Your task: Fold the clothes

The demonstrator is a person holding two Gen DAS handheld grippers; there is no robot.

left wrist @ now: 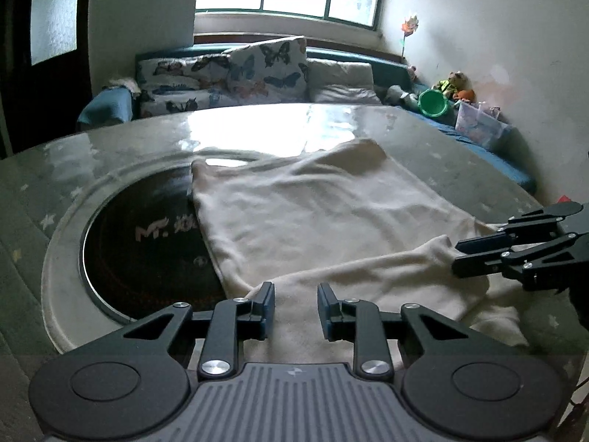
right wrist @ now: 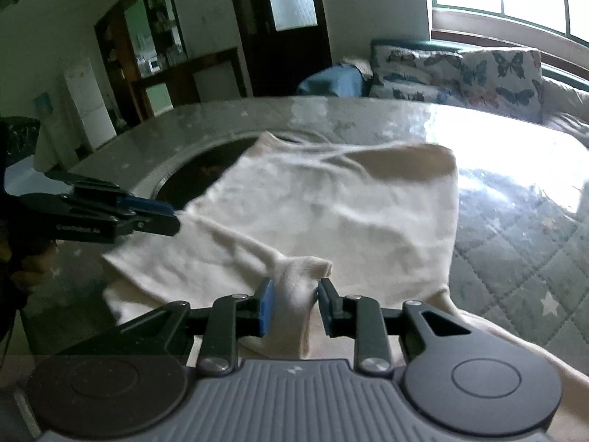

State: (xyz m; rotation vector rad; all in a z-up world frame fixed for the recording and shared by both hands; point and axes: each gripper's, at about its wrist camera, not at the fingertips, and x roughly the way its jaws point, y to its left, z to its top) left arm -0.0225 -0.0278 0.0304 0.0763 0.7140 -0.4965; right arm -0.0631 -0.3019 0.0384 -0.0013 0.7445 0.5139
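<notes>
Cream garment [left wrist: 313,217] lying across table [left wrist: 460,154] – both grippers pinching its near hem, left gripper [left wrist: 296,304], right gripper [right wrist: 294,304], far tabletop lying bare.

The dark round inset [left wrist: 147,243] in the table carries pale lettering that starts "MT." and runs into characters hidden under the cream cloth [left wrist: 313,213]; a small emblem sits below it, too blurred to read. The left gripper [right wrist: 173,217] has small white print along its side, illegible.
</notes>
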